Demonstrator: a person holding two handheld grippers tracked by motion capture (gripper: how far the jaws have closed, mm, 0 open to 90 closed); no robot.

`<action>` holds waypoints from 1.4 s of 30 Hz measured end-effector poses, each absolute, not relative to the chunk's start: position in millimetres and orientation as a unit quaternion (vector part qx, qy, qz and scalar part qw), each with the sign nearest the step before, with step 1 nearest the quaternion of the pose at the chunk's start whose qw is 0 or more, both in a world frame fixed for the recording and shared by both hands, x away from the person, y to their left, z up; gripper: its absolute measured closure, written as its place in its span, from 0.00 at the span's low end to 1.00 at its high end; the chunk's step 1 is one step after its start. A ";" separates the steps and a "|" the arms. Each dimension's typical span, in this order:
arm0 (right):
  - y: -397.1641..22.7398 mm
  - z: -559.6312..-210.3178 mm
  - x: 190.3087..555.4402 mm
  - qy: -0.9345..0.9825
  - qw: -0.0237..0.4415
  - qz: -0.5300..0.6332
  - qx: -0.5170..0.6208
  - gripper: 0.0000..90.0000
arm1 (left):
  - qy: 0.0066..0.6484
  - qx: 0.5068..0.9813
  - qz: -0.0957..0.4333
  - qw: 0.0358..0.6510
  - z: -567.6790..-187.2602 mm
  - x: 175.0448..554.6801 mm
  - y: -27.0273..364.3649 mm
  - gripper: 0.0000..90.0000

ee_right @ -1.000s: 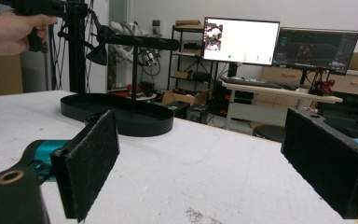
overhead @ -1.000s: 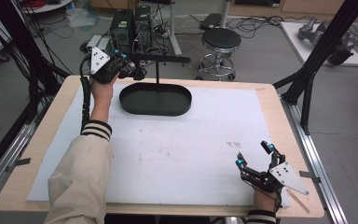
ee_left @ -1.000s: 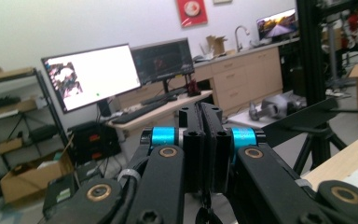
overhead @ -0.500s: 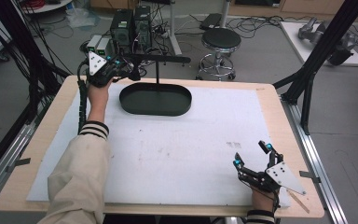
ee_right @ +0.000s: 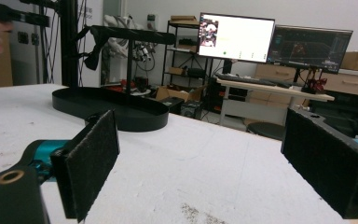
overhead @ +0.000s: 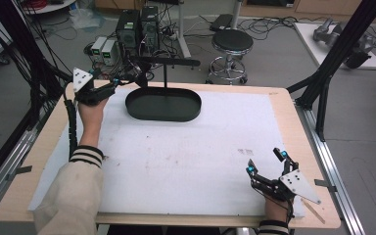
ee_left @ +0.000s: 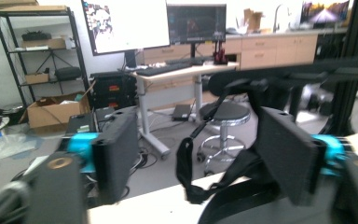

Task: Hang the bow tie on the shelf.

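A black oval tray (overhead: 162, 105) sits at the far middle of the table, with a thin post (overhead: 165, 81) carrying a horizontal bar (overhead: 171, 62). A black strap (ee_left: 189, 175) hangs off the bar's left end. My left gripper (overhead: 122, 82) is raised at the far left, just left of that end. It is open, and in the left gripper view (ee_left: 198, 154) the strap hangs between its pads (ee_left: 116, 154), touching neither. My right gripper (overhead: 265, 162) rests open at the near right with nothing in it. Its view (ee_right: 200, 163) looks across the mat to the tray (ee_right: 112, 109).
A white mat (overhead: 186, 152) covers the wooden table (overhead: 303, 122). A round stool (overhead: 231, 41) and computer boxes (overhead: 137, 24) stand on the floor beyond the far edge. Black frame struts (overhead: 333, 63) rise at the right side.
My left gripper has drawn back leftward and slightly nearer, away from the bar's end. The right gripper has shifted only a little.
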State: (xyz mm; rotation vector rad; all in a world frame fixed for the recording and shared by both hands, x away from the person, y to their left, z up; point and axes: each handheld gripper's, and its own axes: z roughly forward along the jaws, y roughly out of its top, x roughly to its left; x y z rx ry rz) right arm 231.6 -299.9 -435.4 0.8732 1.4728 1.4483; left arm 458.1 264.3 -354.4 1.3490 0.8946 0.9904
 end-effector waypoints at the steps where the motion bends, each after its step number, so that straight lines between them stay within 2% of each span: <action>1: -300.2 -434.8 230.8 0.589 0.434 0.583 0.353 0.12 | 0.379 0.575 0.424 0.588 -351.4 450.8 265.5 0.29; 8: -304.1 -432.2 227.5 0.577 0.445 0.583 0.359 0.12 | 0.357 0.549 0.435 0.617 -337.1 394.5 273.8 0.24; 13: -306.6 -431.6 226.4 0.572 0.450 0.581 0.363 0.12 | 0.355 0.544 0.446 0.616 -338.2 356.9 282.3 0.20; 24: -315.4 -428.8 222.3 0.555 0.463 0.575 0.385 0.12 | 0.385 0.536 0.456 0.596 -365.2 289.8 301.5 0.19; 32: -321.1 -430.5 219.5 0.548 0.461 0.570 0.403 0.12 | 0.399 0.535 0.452 0.592 -384.8 268.2 314.4 0.18; 42: -324.3 -431.0 215.7 0.542 0.456 0.560 0.429 0.12 | 0.417 0.528 0.428 0.604 -401.5 260.8 325.9 0.18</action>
